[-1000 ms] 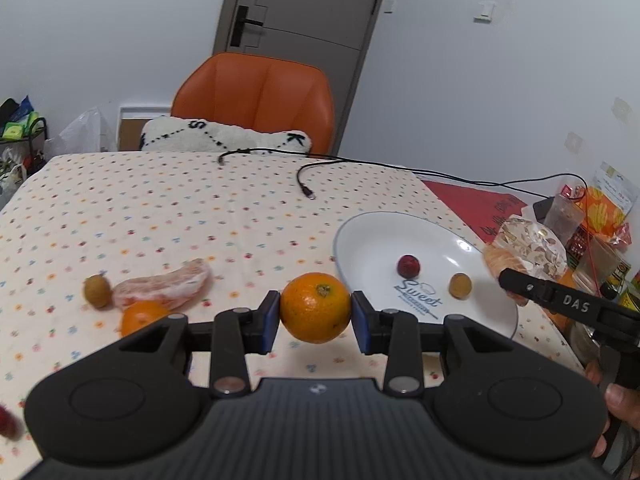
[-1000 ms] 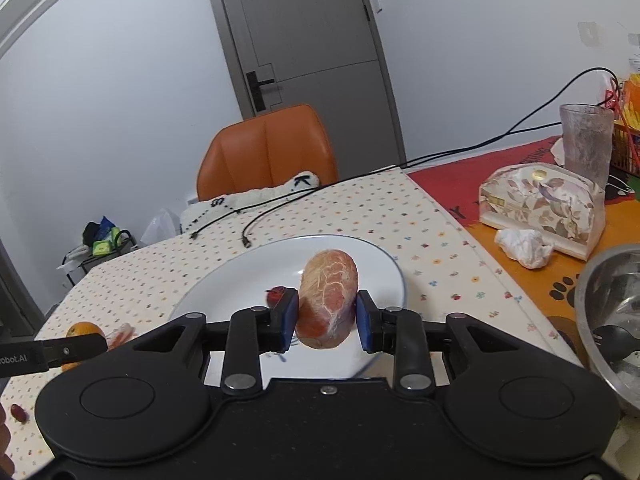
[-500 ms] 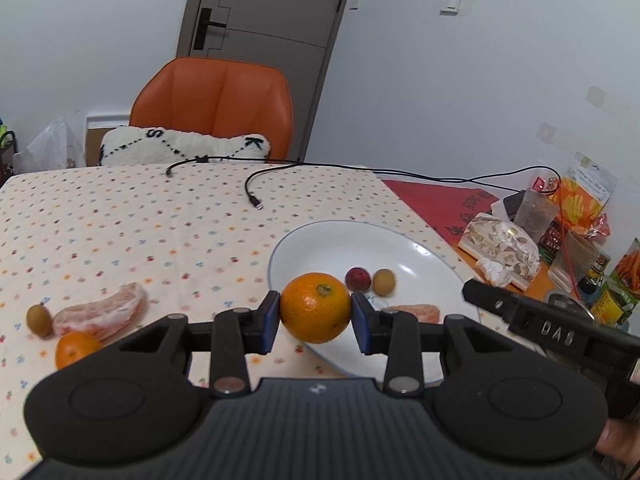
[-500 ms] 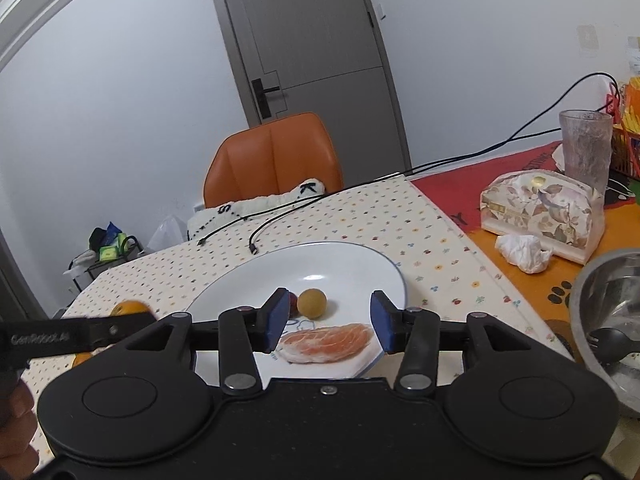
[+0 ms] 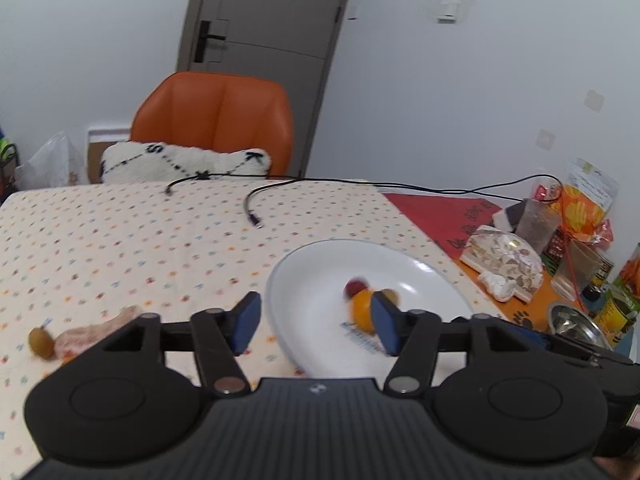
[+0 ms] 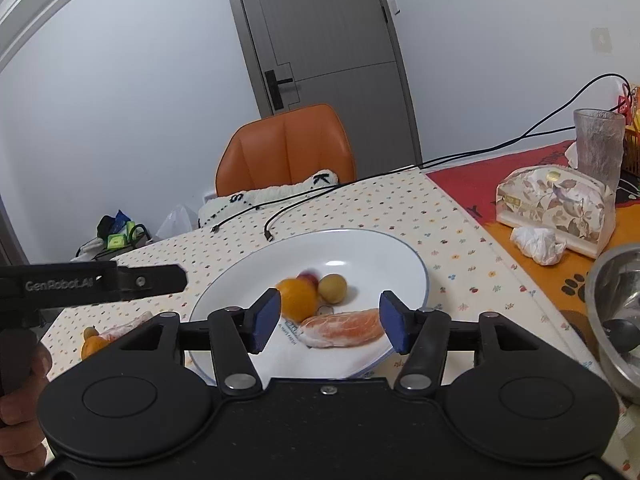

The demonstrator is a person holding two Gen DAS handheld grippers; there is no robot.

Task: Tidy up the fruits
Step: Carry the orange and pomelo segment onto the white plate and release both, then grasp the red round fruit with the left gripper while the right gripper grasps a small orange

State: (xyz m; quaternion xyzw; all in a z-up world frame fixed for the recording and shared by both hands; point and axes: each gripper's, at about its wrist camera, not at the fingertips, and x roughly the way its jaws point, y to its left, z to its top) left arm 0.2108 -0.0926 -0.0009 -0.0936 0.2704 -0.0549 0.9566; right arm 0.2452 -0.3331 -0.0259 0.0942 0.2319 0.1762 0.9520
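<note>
Across the lower half of the left wrist view, the left gripper (image 5: 315, 322) stands wide, its blue pads far apart with nothing between them. Just beyond the right pad, at centre right of the frame, a white plate (image 5: 312, 280) lies on a dotted tablecloth (image 5: 120, 240). On the plate sits a blurred orange (image 5: 361, 312), touching or nearly touching a small red fruit (image 5: 356, 286) and a small tan fruit (image 5: 390, 295) behind it. At the lower left of the frame, on the cloth, lie a small brown-green fruit (image 5: 41, 341) and, just beside it, a peeled pink citrus segment (image 5: 100, 326), partly hidden by the gripper body. An orange chair (image 5: 212, 120) with a white cushion (image 5: 184, 162) stands at the upper centre, beyond the table.

Along the bottom of the right wrist view, the right gripper (image 6: 328, 322) is also spread wide and holds nothing. Between and beyond its pads, at the frame's centre, the white plate (image 6: 360, 248) carries the orange (image 6: 298, 298), the red fruit (image 6: 309, 278) behind it, the tan fruit (image 6: 332, 288) beside it, and a peeled citrus wedge (image 6: 344, 333) lying nearest the camera. At the left edge a hand (image 6: 20, 408) grips the left gripper's handle, whose arm reaches in at middle left. Below it, at the lower left on the cloth, a small orange fruit (image 6: 93, 346) and the pink citrus segment (image 6: 124, 327) show. A patterned tissue box (image 6: 556, 208) and a metal bowl (image 6: 624, 320) sit at the right.
</note>
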